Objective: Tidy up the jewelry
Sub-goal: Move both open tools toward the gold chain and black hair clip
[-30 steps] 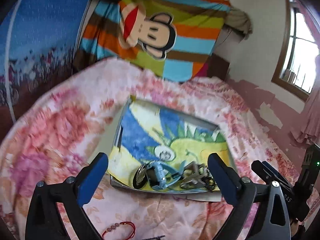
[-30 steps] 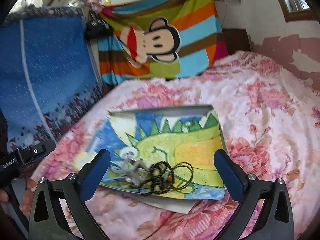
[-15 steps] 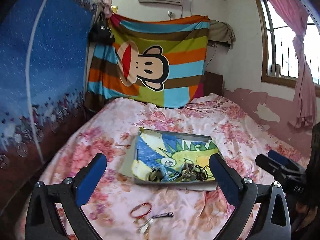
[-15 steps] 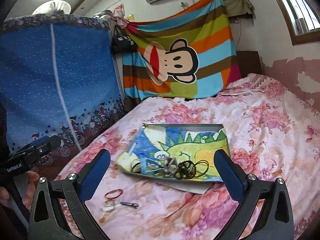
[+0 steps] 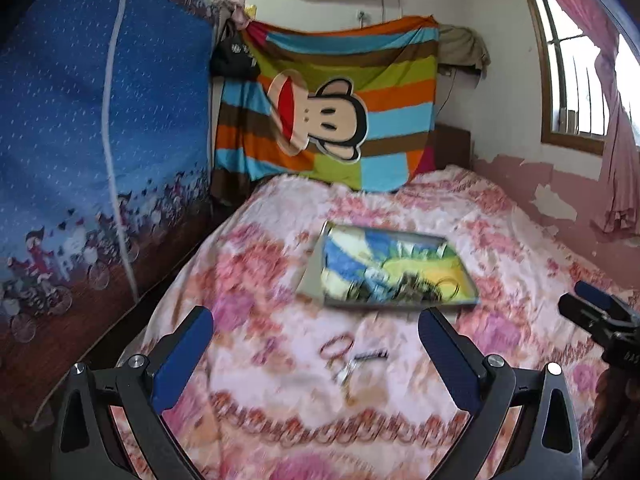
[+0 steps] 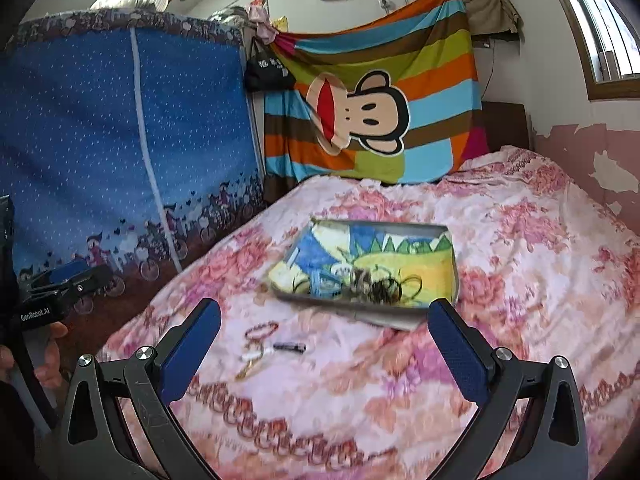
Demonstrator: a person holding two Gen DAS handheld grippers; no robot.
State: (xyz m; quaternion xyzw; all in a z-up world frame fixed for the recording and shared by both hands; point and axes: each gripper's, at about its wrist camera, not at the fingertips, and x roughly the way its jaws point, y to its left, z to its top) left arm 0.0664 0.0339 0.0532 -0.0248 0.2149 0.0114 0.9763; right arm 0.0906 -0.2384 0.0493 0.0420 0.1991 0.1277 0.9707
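Most jewelry already lies heaped in the tray on the bed, while a red bracelet and small pieces remain outside, both grippers open and empty.

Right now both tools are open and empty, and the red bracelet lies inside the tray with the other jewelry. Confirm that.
Not quite. The red bracelet lies on the bedspread, in front of the tray, not inside it; the right wrist view shows this. The rest holds: the left tool and the right tool are both open and empty, and other jewelry sits in the tray.
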